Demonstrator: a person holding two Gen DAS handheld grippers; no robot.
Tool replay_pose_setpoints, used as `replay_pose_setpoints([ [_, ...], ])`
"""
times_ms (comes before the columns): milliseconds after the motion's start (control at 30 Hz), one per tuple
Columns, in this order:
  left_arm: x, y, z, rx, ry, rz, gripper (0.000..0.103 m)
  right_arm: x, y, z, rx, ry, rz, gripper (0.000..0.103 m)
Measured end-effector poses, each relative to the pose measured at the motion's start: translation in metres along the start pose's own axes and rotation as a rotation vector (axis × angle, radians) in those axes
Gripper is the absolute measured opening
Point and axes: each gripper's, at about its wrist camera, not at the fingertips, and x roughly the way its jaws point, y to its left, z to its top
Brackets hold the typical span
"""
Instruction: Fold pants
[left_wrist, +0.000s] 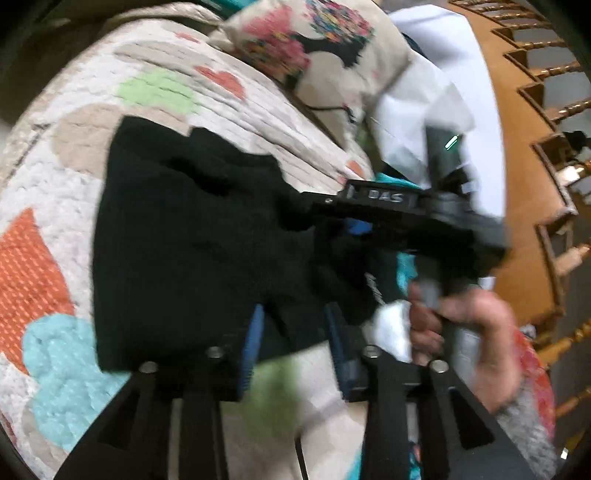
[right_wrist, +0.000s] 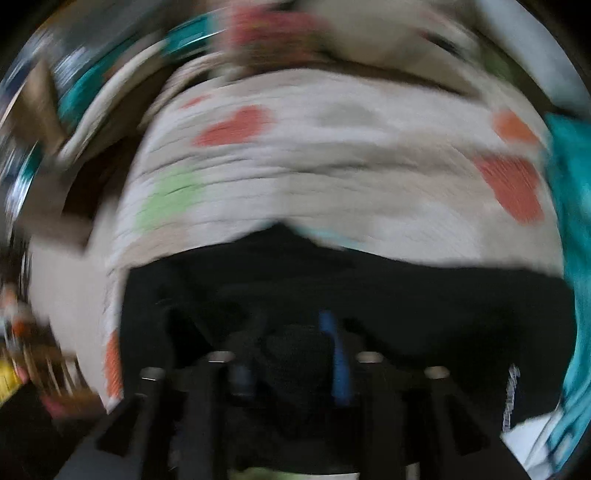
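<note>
Behind motion blur, black pants (right_wrist: 332, 280)

Left gripper (left_wrist: 293, 343) fingers spread apart; right gripper (right_wrist: 291, 354) blurred, pinching black fabric.

Dim indoor light, heavy motion blur in right view, fisheye bending, dark vignetted corners

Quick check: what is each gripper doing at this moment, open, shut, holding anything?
Left gripper: open, fingers apart over the black pants, edge between them.
Right gripper: black fabric between its fingers; too blurred to tell if clamped.
</note>
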Motion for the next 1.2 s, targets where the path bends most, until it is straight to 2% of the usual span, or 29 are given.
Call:
replay_pose_setpoints([
  [100,-0.022,0.0,0.004,-0.006,0.012,-0.138,0.049,-0.013,-0.044,-0.008,0.172,-0.064,0.077,0.057],
  [200,-0.049,0.009,0.012,-0.027,-0.052,-0.187,0.054,-0.035,-0.052,-0.015,0.191,-0.151,0.07,0.058],
  [333,-0.075,0.048,0.022,-0.188,-0.175,-0.107,0.055,-0.053,-0.023,-0.019,0.095,-0.213,0.099,0.058],
  [433,-0.079,0.068,0.026,-0.274,-0.211,-0.07,0.055,-0.043,0.012,-0.024,-0.025,-0.173,0.155,0.058],
  [500,-0.077,0.069,0.027,-0.269,-0.219,-0.039,0.055,-0.025,0.036,-0.029,-0.089,-0.125,0.159,0.058],
  [633,-0.069,0.061,0.029,-0.227,-0.208,0.002,0.055,0.018,0.072,-0.04,-0.144,-0.04,0.085,0.057],
  [667,-0.067,0.058,0.028,-0.221,-0.205,0.008,0.055,0.023,0.071,-0.041,-0.14,-0.031,0.08,0.047],
  [700,-0.068,0.058,0.027,-0.219,-0.204,0.012,0.055,0.028,0.072,-0.043,-0.128,-0.012,0.098,0.018],
  [733,-0.067,0.059,0.029,-0.224,-0.203,0.014,0.055,0.029,0.072,-0.043,-0.122,-0.002,0.118,0.011],
  [867,-0.07,0.07,0.023,-0.26,-0.189,0.016,0.055,0.009,0.069,-0.047,-0.116,-0.057,0.138,0.009],
  [967,-0.063,0.07,0.022,-0.261,-0.179,0.031,0.055,-0.014,0.049,-0.048,-0.06,-0.109,0.15,0.009],
  [1067,-0.053,0.066,0.021,-0.242,-0.159,0.045,0.055,-0.029,0.025,-0.052,0.003,-0.124,0.144,0.009],
  [1167,-0.039,0.062,0.019,-0.219,-0.125,0.055,0.055,-0.032,-0.002,-0.058,0.047,-0.116,0.084,0.01],
  [1200,-0.034,0.06,0.018,-0.208,-0.115,0.065,0.055,-0.026,-0.012,-0.06,0.059,-0.085,0.051,0.011],
])
